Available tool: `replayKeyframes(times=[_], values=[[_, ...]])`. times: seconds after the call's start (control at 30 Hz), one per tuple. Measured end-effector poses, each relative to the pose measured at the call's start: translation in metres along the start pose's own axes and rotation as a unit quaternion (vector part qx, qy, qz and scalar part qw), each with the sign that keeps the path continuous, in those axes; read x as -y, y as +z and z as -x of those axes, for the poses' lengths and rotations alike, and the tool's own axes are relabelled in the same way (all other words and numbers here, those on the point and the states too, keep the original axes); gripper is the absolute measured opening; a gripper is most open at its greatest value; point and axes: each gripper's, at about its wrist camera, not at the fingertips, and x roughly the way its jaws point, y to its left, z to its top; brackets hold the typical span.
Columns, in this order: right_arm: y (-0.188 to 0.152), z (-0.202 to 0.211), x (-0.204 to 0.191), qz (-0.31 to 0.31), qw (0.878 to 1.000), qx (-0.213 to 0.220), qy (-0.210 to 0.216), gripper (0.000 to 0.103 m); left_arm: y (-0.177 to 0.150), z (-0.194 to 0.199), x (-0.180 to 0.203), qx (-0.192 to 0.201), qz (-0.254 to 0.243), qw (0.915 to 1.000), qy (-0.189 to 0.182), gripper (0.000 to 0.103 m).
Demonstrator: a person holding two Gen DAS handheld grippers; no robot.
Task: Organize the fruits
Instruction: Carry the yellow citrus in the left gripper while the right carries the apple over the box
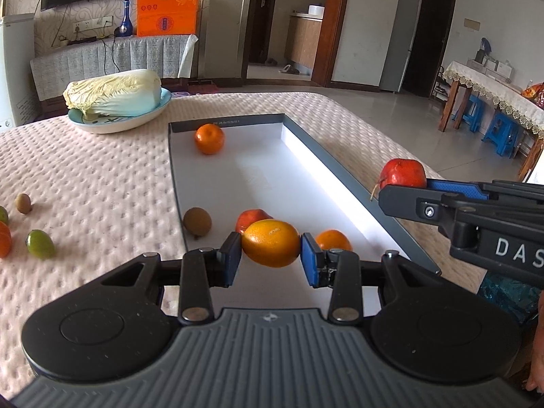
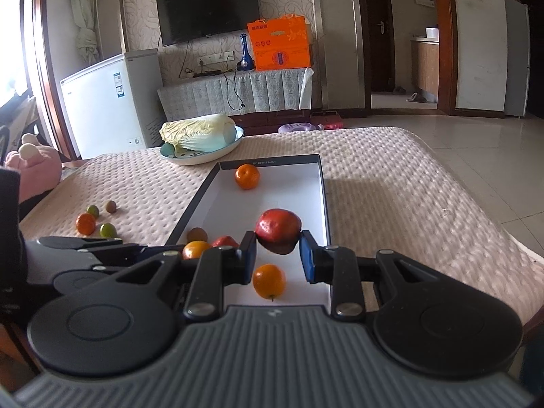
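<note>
Two fruits are held above the shallow box (image 2: 324, 200), the landmark here. An orange (image 1: 271, 243) sits clamped between the blue pads of the left gripper (image 1: 271, 255), over the box's near end. A red fruit (image 2: 278, 229) is pinched between the pads of the right gripper (image 2: 278, 255), hanging over the box's white floor toward its right wall; in the left wrist view that gripper reaches in from the right with the red fruit at its tip, over the box's right rim.

Inside the box lie a mandarin (image 2: 247, 176) near the far wall, a brown kiwi (image 1: 197, 221) against the left wall at the near end, a second red fruit (image 1: 251, 219) just beside it, and a small orange (image 2: 269, 281) on the floor below the right gripper.

Left of the box, on the quilted pink cover (image 1: 102, 176), rest a loose kiwi (image 1: 23, 203), two green fruits (image 1: 40, 243) and an orange fruit (image 2: 85, 223), well apart from the box wall.

Beyond the box's far left corner a napa cabbage (image 1: 114, 92) lies on a pale blue plate (image 1: 102, 124).
</note>
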Motion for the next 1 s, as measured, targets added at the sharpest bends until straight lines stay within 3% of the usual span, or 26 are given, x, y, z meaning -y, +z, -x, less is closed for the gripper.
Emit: replayKeyframes(times=[1.0], values=[[0.001, 0.003, 0.005, -0.014, 1.000, 0.004, -0.008, 0.030, 0.002, -0.022, 0.002, -0.003, 0.006, 0.9999, 0.009, 0.043]])
